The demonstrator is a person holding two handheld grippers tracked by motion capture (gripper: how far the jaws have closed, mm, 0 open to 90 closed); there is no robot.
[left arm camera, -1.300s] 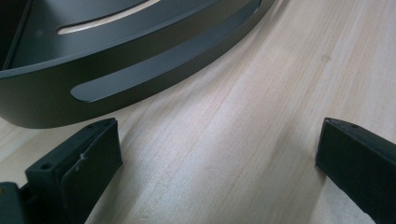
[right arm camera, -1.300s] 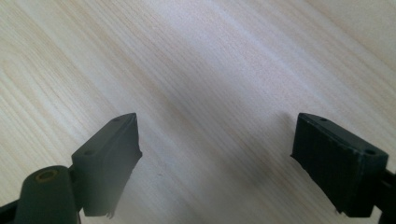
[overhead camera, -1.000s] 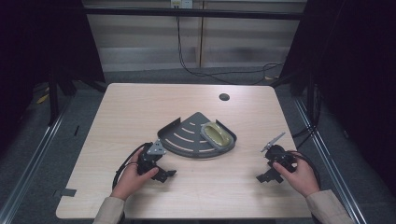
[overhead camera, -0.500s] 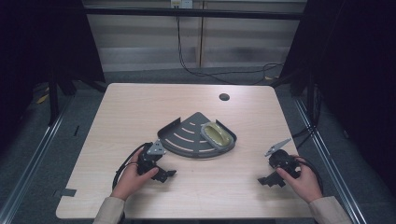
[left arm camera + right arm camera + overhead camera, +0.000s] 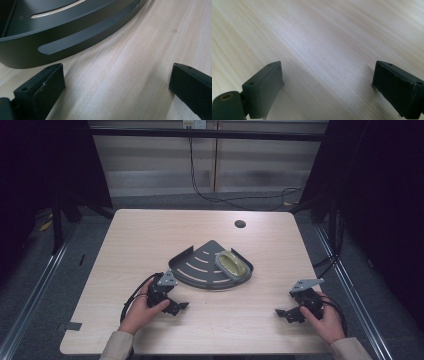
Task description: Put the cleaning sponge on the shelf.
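A dark grey quarter-round slotted tray (image 5: 200, 270) lies at the middle of the wooden table (image 5: 150, 235). A yellow-green oval object (image 5: 232, 264) sits in its right part. My left gripper (image 5: 176, 307) rests on the table just in front of the tray's left end, open, with bare wood between its jaws. The left gripper view has the left gripper (image 5: 117, 72) close to the tray's curved wall (image 5: 62, 37). My right gripper (image 5: 286, 313) lies low at the front right, apart from the tray. Its jaws have just been opening, and the right gripper (image 5: 327, 72) has nothing between them.
A small dark round hole (image 5: 240, 224) marks the far side of the table. Black cables hang down the wall behind it. The table's right edge is close to my right hand (image 5: 327, 320). Dark floor and metal rails flank both sides.
My right hand has come down and toward the near edge with its gripper, which now lies low over the wood. The left hand, the tray and the yellow-green object have stayed put.
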